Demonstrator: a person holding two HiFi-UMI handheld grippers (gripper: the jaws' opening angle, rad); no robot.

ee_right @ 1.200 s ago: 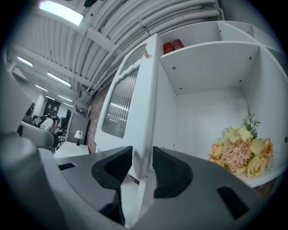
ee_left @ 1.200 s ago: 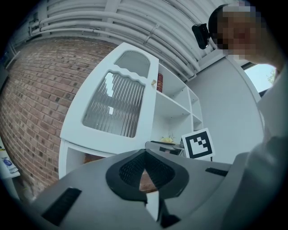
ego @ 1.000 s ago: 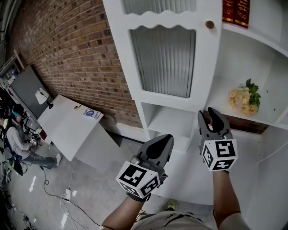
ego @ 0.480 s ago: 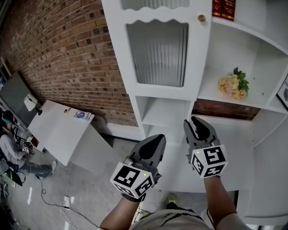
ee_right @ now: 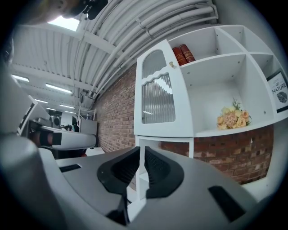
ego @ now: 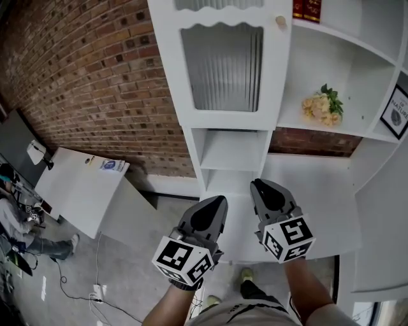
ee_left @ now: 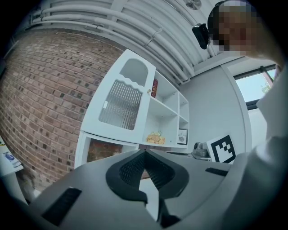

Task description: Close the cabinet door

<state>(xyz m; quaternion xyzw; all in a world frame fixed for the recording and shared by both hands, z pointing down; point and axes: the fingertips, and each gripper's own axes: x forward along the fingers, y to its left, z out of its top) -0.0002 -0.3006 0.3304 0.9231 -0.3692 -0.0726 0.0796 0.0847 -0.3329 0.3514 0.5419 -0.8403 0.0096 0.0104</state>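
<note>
The white cabinet door [ego: 223, 63] with a ribbed glass pane and a small round knob [ego: 280, 21] lies flat against the cabinet front. It also shows in the left gripper view [ee_left: 121, 103] and the right gripper view [ee_right: 157, 99]. Both grippers hang well below it and touch nothing. My left gripper [ego: 213, 207] [ee_left: 144, 152] is shut, its pads meeting at the tip. My right gripper [ego: 264, 190] [ee_right: 140, 150] has just been closing. A thin slit is left between its pads, and nothing is in it.
Open shelves to the right of the door hold a bunch of flowers [ego: 322, 105], red books [ego: 307, 9] and a framed sign [ego: 396, 109]. A white ledge [ego: 319, 191] runs under the grippers. A brick wall [ego: 95, 83], a white table [ego: 80, 184] and a seated person [ego: 13, 191] are at left.
Both grippers have drawn back from the cabinet and sunk lower in the head view. The right gripper's jaws went from wide apart to nearly together.
</note>
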